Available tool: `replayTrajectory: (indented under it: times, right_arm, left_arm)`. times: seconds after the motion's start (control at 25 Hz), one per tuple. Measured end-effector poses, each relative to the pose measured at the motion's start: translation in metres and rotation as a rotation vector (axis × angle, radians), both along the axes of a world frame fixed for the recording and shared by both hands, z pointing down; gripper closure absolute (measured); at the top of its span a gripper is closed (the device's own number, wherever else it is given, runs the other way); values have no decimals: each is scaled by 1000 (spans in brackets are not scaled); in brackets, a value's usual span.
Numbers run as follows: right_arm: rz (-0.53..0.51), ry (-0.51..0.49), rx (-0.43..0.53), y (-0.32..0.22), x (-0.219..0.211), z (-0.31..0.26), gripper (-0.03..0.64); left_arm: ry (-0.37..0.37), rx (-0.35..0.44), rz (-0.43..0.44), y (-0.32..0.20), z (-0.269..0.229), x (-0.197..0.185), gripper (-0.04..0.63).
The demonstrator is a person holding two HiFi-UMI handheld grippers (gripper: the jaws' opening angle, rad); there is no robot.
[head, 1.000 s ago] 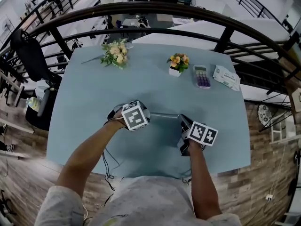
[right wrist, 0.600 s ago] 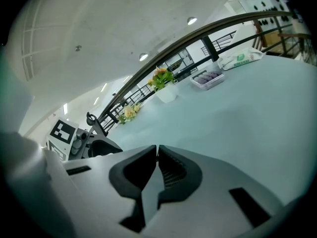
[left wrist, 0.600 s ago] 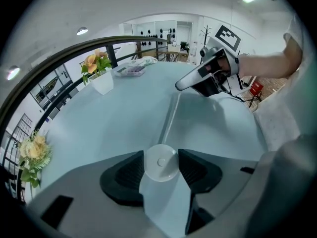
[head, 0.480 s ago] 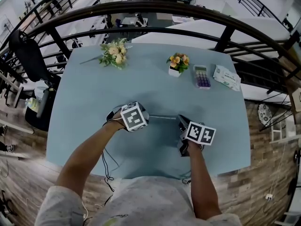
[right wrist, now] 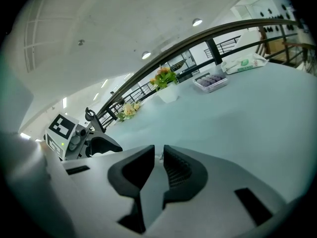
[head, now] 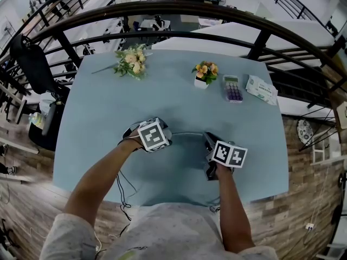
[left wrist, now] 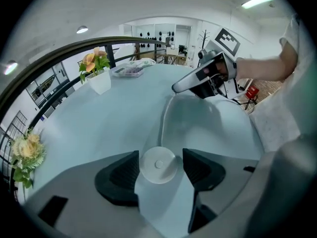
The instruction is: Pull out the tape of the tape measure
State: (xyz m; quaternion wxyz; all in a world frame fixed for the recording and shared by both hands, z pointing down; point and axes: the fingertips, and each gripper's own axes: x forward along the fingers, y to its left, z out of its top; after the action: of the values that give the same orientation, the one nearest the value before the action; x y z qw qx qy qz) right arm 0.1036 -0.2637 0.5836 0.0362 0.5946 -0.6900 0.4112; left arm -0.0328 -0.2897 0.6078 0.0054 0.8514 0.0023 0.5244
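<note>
A round white tape measure case (left wrist: 158, 166) lies on the blue table (head: 108, 118) between the pads of my left gripper (left wrist: 161, 154). Its jaws are opening, with a gap beside the case at the right pad. The thin white tape (left wrist: 163, 118) bows slackly across the table to my right gripper (left wrist: 203, 78). In the right gripper view the tape's end (right wrist: 160, 156) sits at the tips of the right gripper (right wrist: 159, 150). Those jaws are opening, and a narrow gap shows between the pads. In the head view the tape (head: 187, 134) curves between the two grippers.
At the table's far side stand a small potted flower (head: 206, 72), a bouquet (head: 131, 61), a calculator (head: 233, 88) and a tissue pack (head: 261, 89). A dark railing (head: 260, 42) curves behind the table. A black chair (head: 32, 64) stands at the left.
The tape was straight and taut between the grippers; now it bows slack. The right gripper has shifted slightly left towards the left one.
</note>
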Motion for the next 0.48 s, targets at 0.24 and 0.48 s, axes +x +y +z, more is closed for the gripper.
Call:
replayTrajectory:
  times: [0.24,0.48]
  right_arm:
    - [-7,16,-1,1,-1,-1,545]
    - [-7,14,16,2,-1,-7,543]
  left_arm:
    - [29,0,-26,-2,-4,2,311]
    - [63,-20,-82,-2,-9,2,319]
